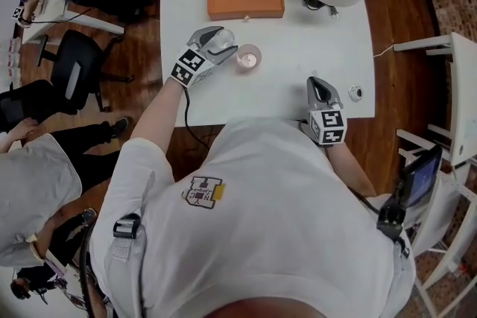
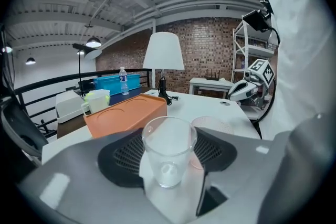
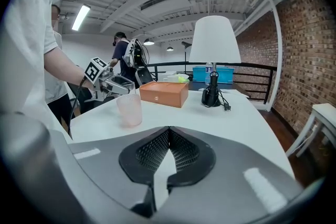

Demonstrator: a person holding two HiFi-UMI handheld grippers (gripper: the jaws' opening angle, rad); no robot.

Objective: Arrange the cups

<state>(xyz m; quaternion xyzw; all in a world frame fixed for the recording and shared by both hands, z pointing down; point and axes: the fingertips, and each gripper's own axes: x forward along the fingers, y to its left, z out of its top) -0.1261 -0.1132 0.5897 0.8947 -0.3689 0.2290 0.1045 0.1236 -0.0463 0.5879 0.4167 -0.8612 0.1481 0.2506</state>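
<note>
Cups both left of centre over white table (image 1: 298,41): clear cup (image 2: 167,152) upright, pinched by left gripper (image 1: 222,43); pink cup (image 1: 248,57) standing just right of it. Right gripper (image 1: 318,86) pressed together, empty, at near edge. Looks early; stacking or lining up probably still ahead.

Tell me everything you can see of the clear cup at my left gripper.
The clear cup is a colourless, see-through tumbler, glass or plastic by its look. It has a round rim, walls tapering to a thicker base, and nothing inside. It stands upright between the jaws of the left gripper, which seems to clamp its upper wall from both sides. A frosted pink cup stands close beside it on the white table.
</note>
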